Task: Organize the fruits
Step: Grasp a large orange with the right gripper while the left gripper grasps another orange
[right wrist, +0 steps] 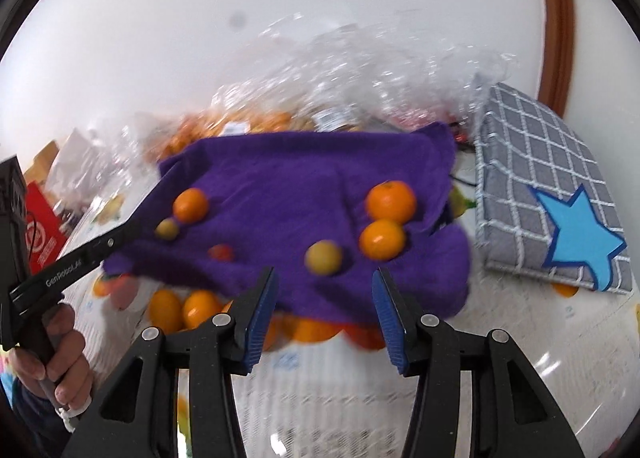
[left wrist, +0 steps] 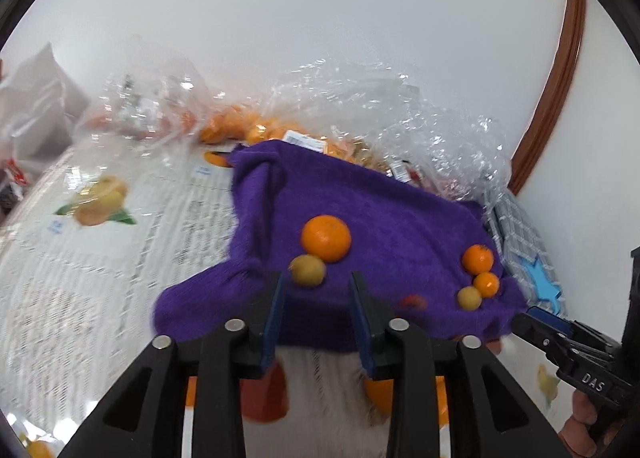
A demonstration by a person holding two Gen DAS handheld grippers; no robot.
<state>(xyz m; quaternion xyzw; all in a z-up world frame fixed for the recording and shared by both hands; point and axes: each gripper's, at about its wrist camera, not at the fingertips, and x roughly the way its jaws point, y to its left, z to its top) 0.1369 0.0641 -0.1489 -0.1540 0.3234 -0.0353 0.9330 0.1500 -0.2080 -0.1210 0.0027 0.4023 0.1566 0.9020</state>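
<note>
White wall backs a table (right wrist: 328,378) spread with a fruit-printed covering, and on it lies a purple towel (right wrist: 304,186) that carries the sorted fruit. Two small groups sit on the towel. On the left, an orange (right wrist: 191,205) touches a yellow-green fruit (right wrist: 167,228). On the right, two oranges (right wrist: 391,201) stand one behind the other with another yellow-green fruit (right wrist: 323,257) just beside the nearer one. A small red fruit (right wrist: 221,253) lies alone between the groups. That makes three oranges, two yellow-green fruits and one red fruit on the towel.

More oranges (right wrist: 188,308) lie off the towel at its near edge, partly hidden under it; how many cannot be told. At the far side, crumpled clear plastic bags (right wrist: 360,70) hold more orange fruit. The sorting looks begun but far from finished.

Both tools hover near the towel's near edge, holding nothing. The left gripper (left wrist: 316,298) has its jaws slightly parted, the right gripper (right wrist: 324,298) somewhat wider; neither touches a fruit. A hand (right wrist: 60,358) grips the left tool's handle. To the right lies a grey checked cushion (right wrist: 532,178) with a blue star.
</note>
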